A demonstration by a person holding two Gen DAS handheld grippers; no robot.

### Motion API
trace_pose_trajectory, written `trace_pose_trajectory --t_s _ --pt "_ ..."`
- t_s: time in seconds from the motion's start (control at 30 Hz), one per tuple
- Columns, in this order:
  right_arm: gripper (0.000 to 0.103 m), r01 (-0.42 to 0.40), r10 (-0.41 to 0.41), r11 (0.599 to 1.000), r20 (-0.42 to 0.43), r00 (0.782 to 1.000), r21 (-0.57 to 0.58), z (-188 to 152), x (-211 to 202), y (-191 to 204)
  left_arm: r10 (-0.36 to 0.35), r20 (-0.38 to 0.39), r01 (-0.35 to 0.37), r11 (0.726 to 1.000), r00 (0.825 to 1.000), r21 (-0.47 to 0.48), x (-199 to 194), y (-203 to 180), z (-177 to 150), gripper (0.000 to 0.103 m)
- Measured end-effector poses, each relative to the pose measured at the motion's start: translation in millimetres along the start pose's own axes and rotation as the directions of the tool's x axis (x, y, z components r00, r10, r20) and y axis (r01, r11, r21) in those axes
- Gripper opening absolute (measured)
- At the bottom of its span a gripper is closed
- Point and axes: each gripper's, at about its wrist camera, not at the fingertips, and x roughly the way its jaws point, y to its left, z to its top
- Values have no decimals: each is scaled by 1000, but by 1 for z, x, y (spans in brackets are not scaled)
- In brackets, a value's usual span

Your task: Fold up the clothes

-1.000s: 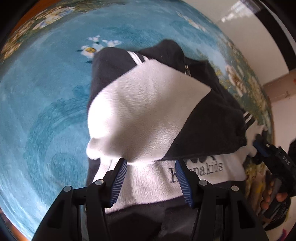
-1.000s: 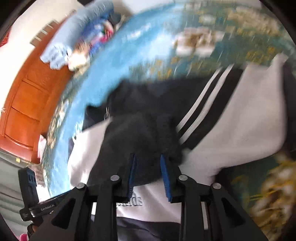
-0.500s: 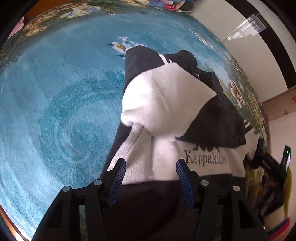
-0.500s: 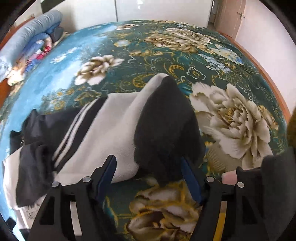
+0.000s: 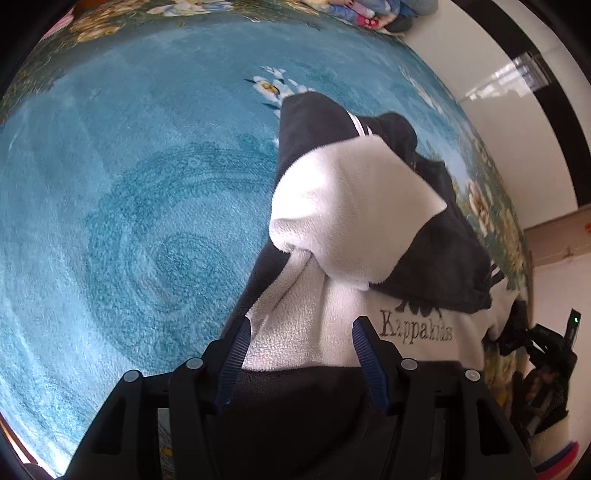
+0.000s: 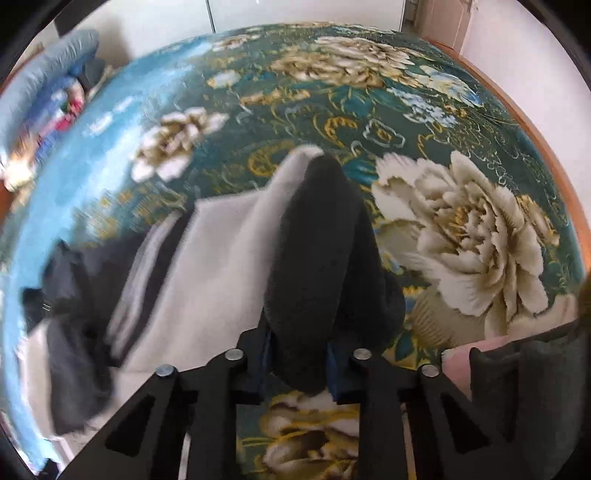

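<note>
the right gripper (image 6: 297, 354) pinched the dark sleeve (image 6: 317, 266), the left gripper (image 5: 301, 354) hung released over the sweater (image 5: 354, 206); folding that sleeve inward looked next.

This is a bedroom in a home. The landmark is a large plush blanket (image 6: 461, 229) spread over a bed, teal and blue with big cream and gold peonies printed on it; in the left wrist view its blue centre (image 5: 140, 206) shows a ringed medallion pattern. At the far end of the blanket lies a pile of rolled bedding (image 6: 40, 85), a grey-blue bolster with colourful quilts beside it. Along the blanket's right edge runs an orange-brown wooden bed frame (image 6: 565, 177). Beyond the blanket stand plain white walls (image 5: 491, 62) and pale wardrobe doors (image 6: 295, 14). A fleece sweatshirt (image 5: 354, 206), black and white with children's-brand lettering, lies on the blanket.
</note>
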Motion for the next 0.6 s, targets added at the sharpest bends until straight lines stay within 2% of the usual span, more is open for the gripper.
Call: trace_pose_trajectory --t_s 0.1,0.2,0.27,0.37,0.47,0.6 --pt "21 -117 116 993 18 993 27 13 -37 5 -34 3 34 998 999 -51 -2 11 3 61" --pt "21 -267 266 964 18 964 17 24 -79 16 -74 11 75 992 997 -102 -5 22 6 61" --pt "21 -388 388 922 -3 922 9 28 -105 29 -104 17 105 985 994 -134 -6 29 8 62" --pt "21 -543 541 839 -45 840 -39 29 -144 58 -134 37 139 977 990 -164 -6 30 11 62" --pt "21 -637 626 763 -118 770 -112 24 -165 109 -153 58 161 971 987 -178 -8 30 13 62" --pt "21 -712 668 688 -261 697 -139 5 -149 191 -165 82 178 964 983 -198 -13 36 14 62"
